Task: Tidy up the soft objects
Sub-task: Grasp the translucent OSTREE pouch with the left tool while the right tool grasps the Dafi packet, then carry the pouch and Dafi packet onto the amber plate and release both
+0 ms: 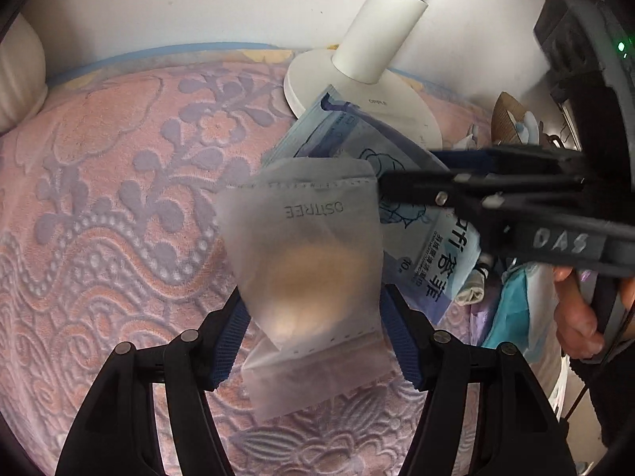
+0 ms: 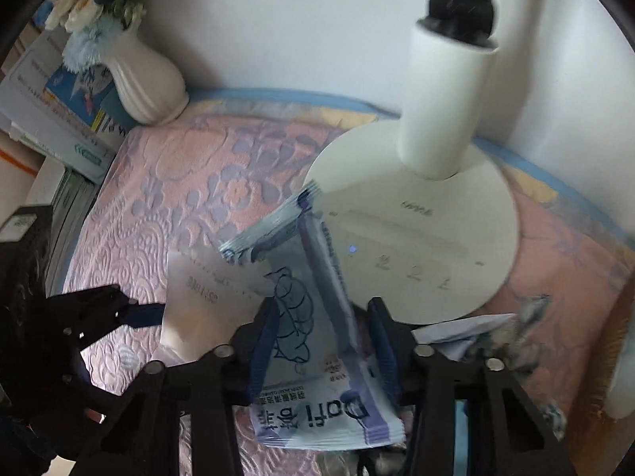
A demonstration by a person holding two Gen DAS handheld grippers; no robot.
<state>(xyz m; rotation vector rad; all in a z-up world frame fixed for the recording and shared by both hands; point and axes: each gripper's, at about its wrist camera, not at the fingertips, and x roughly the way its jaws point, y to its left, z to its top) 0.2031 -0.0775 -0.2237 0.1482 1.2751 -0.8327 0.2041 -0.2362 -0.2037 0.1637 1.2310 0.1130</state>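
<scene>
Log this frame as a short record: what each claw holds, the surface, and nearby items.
left claw: shut on the translucent white sachet printed OSTREE
right claw: shut on the blue wet-wipe pack
pack position: far end lies against the round white lamp base
surface: pink embossed floral blanket
background: white ribbed vase with flowers

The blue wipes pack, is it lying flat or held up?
Held up: the right gripper is shut on the wipes pack, its far end tilted against the lamp base.
</scene>
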